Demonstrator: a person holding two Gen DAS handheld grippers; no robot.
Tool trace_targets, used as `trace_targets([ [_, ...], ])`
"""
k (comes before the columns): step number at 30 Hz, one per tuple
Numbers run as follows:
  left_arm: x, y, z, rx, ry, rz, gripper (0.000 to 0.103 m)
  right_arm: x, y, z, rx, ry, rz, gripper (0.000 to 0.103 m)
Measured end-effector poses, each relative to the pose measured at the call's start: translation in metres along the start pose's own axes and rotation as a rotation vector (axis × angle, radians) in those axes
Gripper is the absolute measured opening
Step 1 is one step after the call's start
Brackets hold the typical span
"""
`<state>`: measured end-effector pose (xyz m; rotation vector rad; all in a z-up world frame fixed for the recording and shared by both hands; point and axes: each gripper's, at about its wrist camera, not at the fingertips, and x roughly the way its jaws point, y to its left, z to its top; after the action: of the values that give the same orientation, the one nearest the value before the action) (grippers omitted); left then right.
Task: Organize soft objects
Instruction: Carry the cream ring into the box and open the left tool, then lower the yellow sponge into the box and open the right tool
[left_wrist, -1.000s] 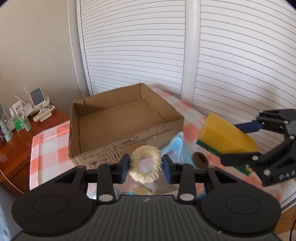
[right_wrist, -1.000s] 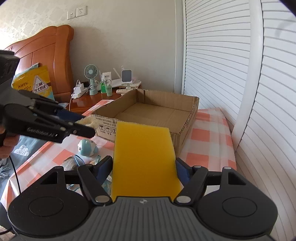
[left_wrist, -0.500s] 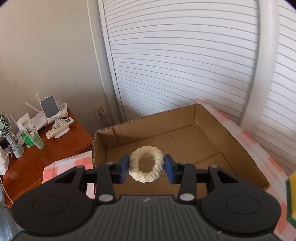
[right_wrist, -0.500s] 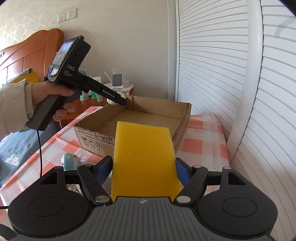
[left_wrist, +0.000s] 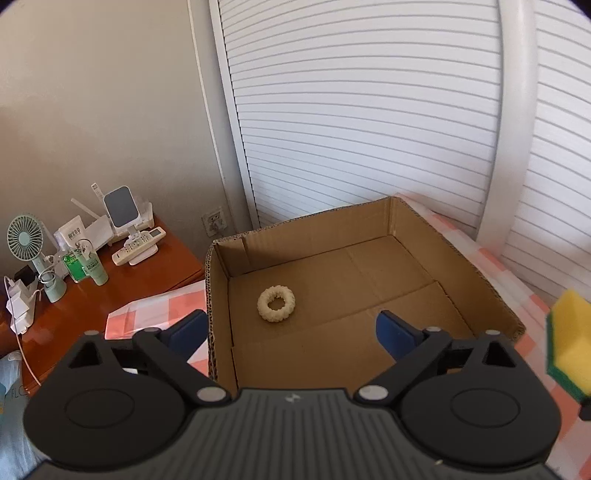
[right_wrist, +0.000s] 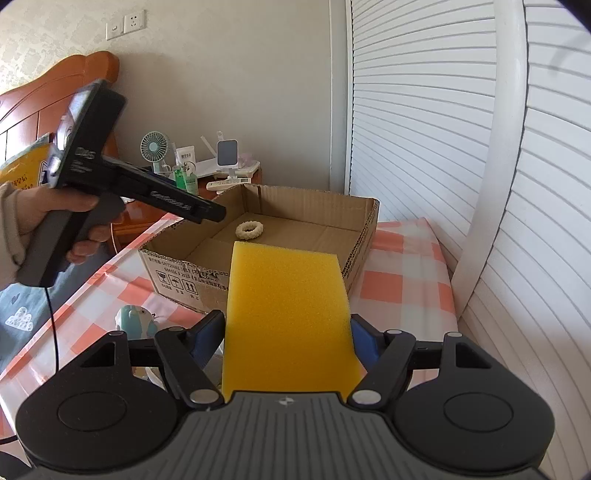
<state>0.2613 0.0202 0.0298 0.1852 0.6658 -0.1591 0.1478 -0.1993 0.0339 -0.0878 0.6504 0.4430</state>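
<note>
We take the cardboard box (right_wrist: 354, 236) as landmark: our right gripper (right_wrist: 288, 332), clamped on the yellow sponge (right_wrist: 288, 314), sits just short of its near wall, long axis aimed inward. Our left gripper (left_wrist: 291, 328), jaws just spread wide and empty, hangs over the cream ring (left_wrist: 276, 305) lying inside.
</note>
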Motion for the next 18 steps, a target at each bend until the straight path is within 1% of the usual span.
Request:
trace_targets([
  [4, -0.044, -0.002, -0.018, -0.016, -0.033, -0.014, 0.102, 0.002, 0.002, 0.003, 0.018, 0.009, -0.002, 0.077],
  [9, -0.090, -0.011, -0.059, -0.075, -0.056, -0.029, 0.102, 0.005, 0.004, 0.010, 0.028, 0.013, -0.026, 0.077],
  [13, -0.112, -0.020, -0.093, -0.150, -0.073, -0.010, 0.102, 0.007, 0.008, 0.018, 0.010, 0.009, -0.049, 0.077],
  [15, -0.119, -0.024, -0.104, -0.192, -0.069, 0.005, 0.102, 0.011, 0.010, 0.024, 0.007, 0.010, -0.051, 0.077],
  [18, -0.126, -0.029, -0.114, -0.228, -0.056, 0.002, 0.102, 0.020, 0.012, 0.034, -0.008, 0.015, -0.056, 0.077],
])
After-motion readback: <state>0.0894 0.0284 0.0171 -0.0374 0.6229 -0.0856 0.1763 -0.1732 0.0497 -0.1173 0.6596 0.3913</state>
